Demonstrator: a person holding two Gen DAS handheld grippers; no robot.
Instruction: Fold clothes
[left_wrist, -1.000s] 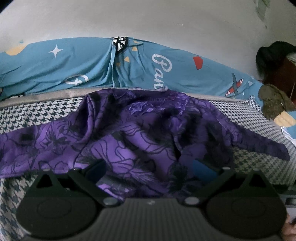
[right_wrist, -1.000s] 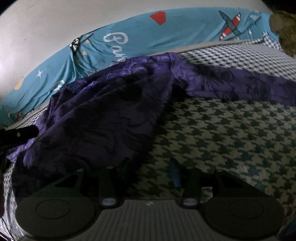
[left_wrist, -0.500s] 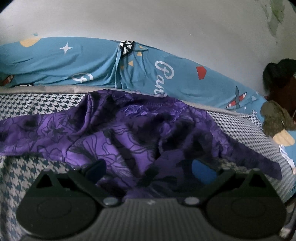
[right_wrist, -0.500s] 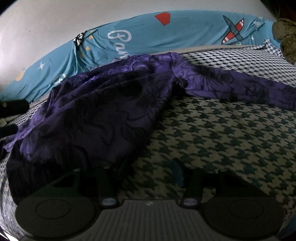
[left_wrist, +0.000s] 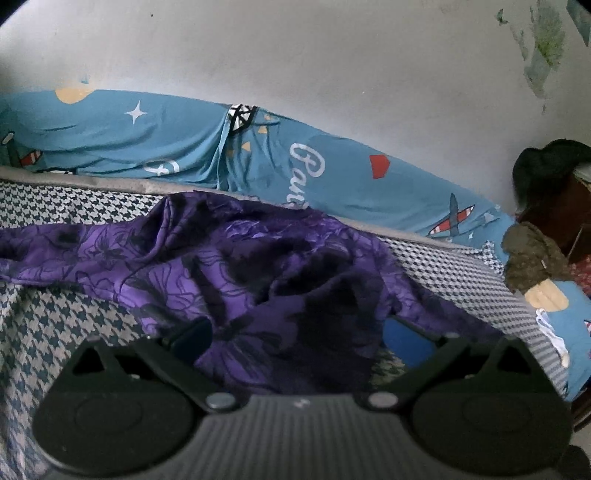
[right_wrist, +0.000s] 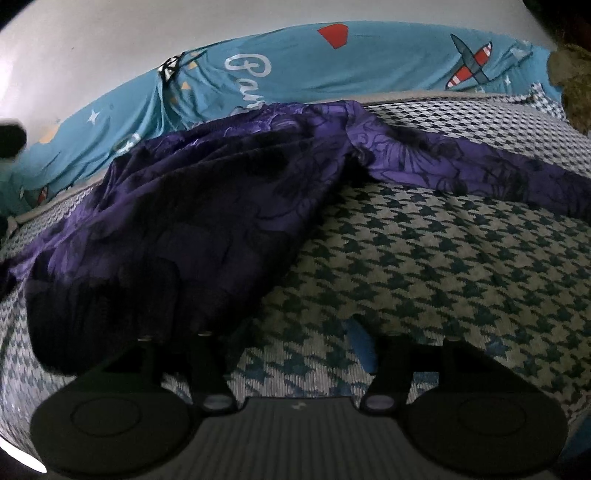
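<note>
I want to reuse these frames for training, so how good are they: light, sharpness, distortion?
Left wrist view: dim, the purple garment sinks into black folds; fisheye bows the blue sheet; the left tool at the bottom is soft. Right wrist view: darker, the garment's near part almost black, the houndstooth cover slightly smeared, a blown-out white patch in the bottom left corner.

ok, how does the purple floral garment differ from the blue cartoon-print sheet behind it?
Print: the purple floral garment shows dark outlined flowers; the blue cartoon-print sheet shows stars, planes and white script.
Place: the garment lies on the houndstooth blanket; the sheet runs along the white wall beyond it.
Pose: the garment is bunched, with its sleeves out to the sides; the sheet lies smoother.
Shared: both are creased cloth.
</note>
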